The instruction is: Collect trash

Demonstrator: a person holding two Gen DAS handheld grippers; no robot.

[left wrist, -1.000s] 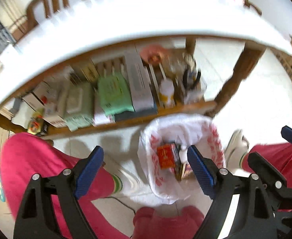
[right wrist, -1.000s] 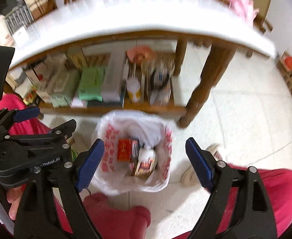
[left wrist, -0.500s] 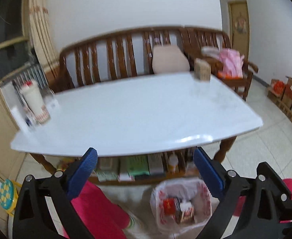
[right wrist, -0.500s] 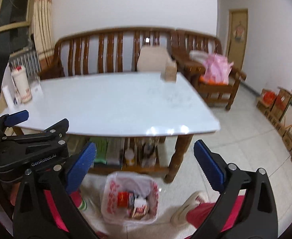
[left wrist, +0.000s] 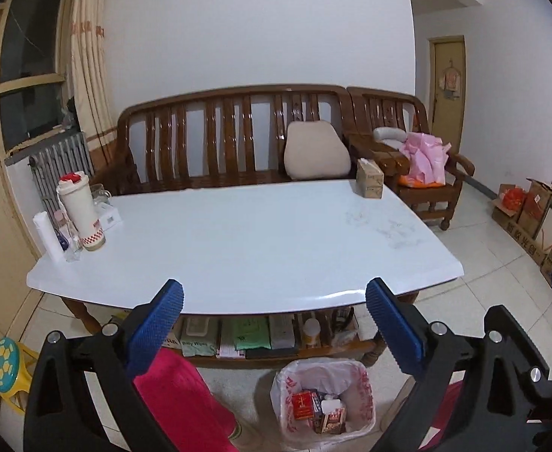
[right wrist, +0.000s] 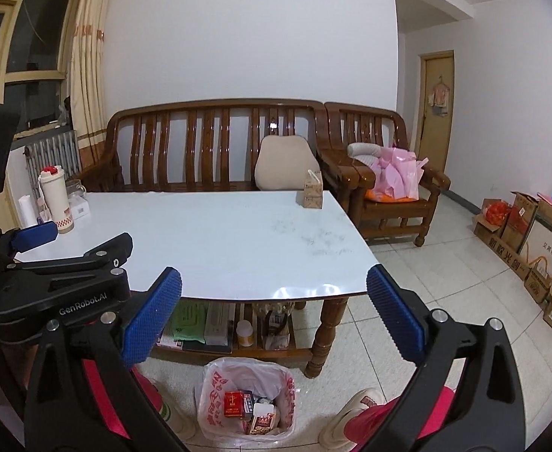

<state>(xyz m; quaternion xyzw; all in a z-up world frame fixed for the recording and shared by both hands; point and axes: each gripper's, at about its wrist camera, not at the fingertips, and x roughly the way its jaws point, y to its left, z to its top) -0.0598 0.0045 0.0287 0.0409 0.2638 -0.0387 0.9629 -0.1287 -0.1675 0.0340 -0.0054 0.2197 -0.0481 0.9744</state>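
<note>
White-walled living room now fills both views; a second ago the cameras looked down under the table edge at the shelf and bin, blurred. Wooden slat bench (left wrist: 234,139) and armchair (right wrist: 389,173) sit behind the white table (left wrist: 238,241), whose top is now fully seen. Cardboard boxes (right wrist: 520,233) with printed Chinese characters line the right wall, not readable. Trash bin (left wrist: 323,401), lined with a white bag with red print, stands on the floor in front of the table's lower shelf; it looks smaller and lower in frame than before. Inside lie a red carton (right wrist: 233,403) and other packets. Left hand-held gripper (left wrist: 274,333) released, blue pads wide apart, nothing between; slightly wider than a second ago. Right hand-held gripper (right wrist: 274,324) same, released and empty. "GenRobot.AI" reads on the left gripper body in the right view. Wipes pack (left wrist: 198,341) on the shelf reads "Baby Wipes". Tissue box (right wrist: 313,190) and a white tumbler (left wrist: 82,211) stand on the table.
</note>
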